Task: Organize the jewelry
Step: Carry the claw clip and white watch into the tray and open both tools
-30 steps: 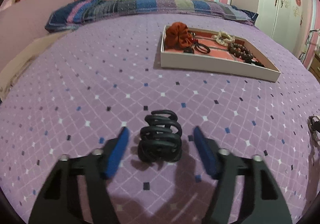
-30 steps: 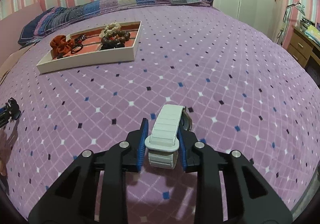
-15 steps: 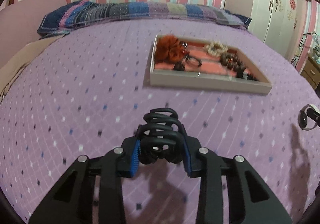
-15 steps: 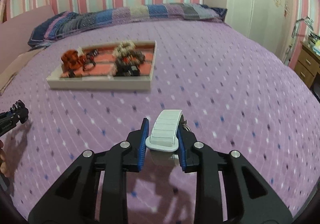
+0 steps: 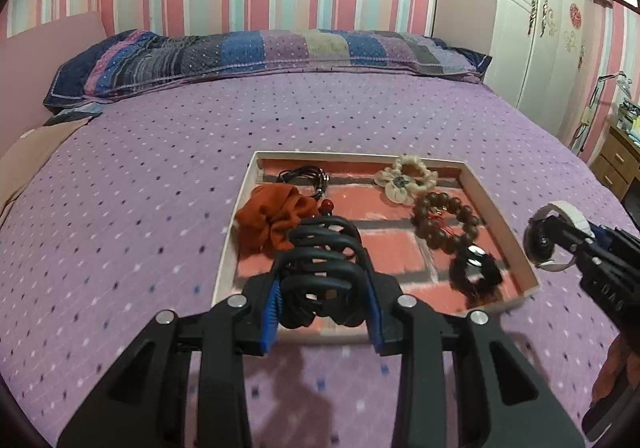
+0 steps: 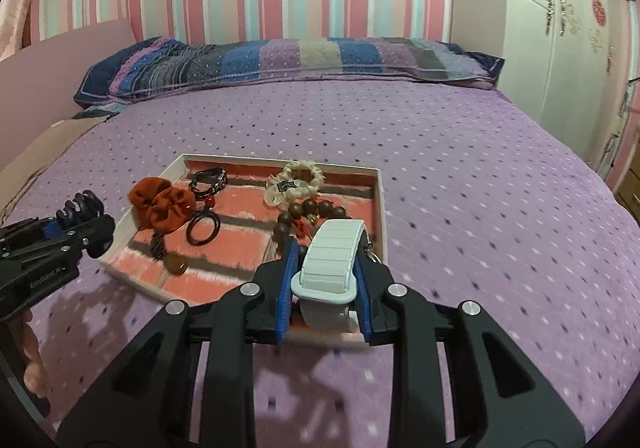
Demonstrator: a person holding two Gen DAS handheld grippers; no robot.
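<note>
Left tongs (image 5: 322, 312) clamped on a black claw hair clip (image 5: 324, 268), held above the tray's near-left corner; right tongs (image 6: 322, 288) clamped on a white-strapped watch (image 6: 330, 264), held at the near-right edge; tray (image 5: 496, 207) on the purple bed already holds an orange scrunchie (image 5: 272, 219), cream scrunchie (image 5: 408, 179), wooden bead bracelet (image 5: 444, 224), black cord pieces; judged late stage: both items still need setting down inside; no other loose pieces visible on the bedspread.

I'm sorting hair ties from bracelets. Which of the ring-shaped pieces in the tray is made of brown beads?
The brown bead bracelet, on the tray's right side between the cream scrunchie and the black fuzzy tie; the others are fabric.
</note>
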